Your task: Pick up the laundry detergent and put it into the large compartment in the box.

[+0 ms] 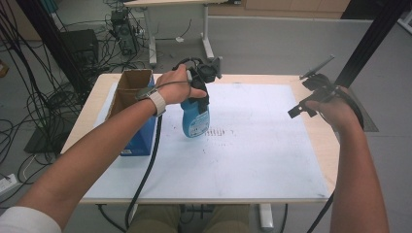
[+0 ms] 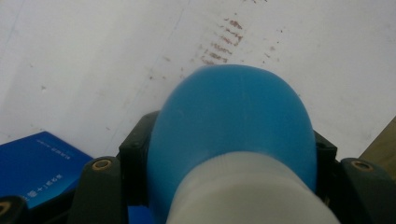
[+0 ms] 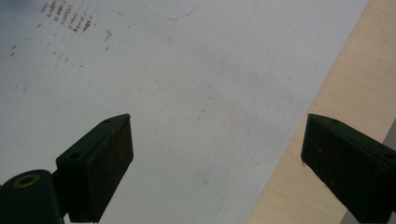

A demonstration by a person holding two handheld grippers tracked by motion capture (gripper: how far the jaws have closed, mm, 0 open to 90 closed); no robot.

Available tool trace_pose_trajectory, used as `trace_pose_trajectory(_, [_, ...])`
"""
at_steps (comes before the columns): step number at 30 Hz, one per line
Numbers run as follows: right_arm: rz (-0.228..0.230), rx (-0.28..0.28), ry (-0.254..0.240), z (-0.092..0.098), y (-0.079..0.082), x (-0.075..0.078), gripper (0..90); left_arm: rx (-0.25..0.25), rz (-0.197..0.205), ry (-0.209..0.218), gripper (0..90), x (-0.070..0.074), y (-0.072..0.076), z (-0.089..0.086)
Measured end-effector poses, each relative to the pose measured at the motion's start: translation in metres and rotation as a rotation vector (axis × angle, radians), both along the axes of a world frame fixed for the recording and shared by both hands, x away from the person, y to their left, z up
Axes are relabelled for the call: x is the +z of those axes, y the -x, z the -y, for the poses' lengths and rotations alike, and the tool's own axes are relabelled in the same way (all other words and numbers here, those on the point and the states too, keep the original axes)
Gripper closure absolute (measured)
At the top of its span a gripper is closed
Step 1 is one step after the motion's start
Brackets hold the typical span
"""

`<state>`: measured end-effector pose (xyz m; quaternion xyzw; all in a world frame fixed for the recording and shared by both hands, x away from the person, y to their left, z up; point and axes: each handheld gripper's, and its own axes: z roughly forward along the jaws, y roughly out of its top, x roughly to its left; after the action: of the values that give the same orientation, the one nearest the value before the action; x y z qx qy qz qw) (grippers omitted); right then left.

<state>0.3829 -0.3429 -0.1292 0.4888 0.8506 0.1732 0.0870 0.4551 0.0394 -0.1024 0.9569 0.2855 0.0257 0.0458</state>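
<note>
A blue bottle (image 1: pixel 196 119) with a white neck hangs just above the white sheet (image 1: pixel 243 145), left of the table's middle. My left gripper (image 1: pixel 200 94) is shut on its upper part, pointing down. In the left gripper view the bottle (image 2: pixel 233 126) sits between the two black jaws, its white neck at the bottom edge. My right gripper (image 1: pixel 311 99) hovers over the sheet's right edge. Its jaws stand wide apart with nothing between them, and my right gripper (image 3: pixel 215 149) looks down on the bare sheet (image 3: pixel 187 93).
An open cardboard box (image 1: pixel 130 87) on a blue box (image 1: pixel 141 138) stands at the table's left side; the blue box (image 2: pixel 37 163) also shows beside the left jaw. Brown smudges (image 1: pixel 216 132) mark the sheet beside the bottle. A bare wooden strip (image 1: pixel 323 141) runs along the right.
</note>
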Motion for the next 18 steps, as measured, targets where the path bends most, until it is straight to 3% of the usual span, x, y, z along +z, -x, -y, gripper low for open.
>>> trace_pose_trajectory(18, [0.018,0.006,0.002,-0.003,0.01,0.007,9.0,0.107,-0.004,0.012,38.0,0.03,0.011,-0.014])
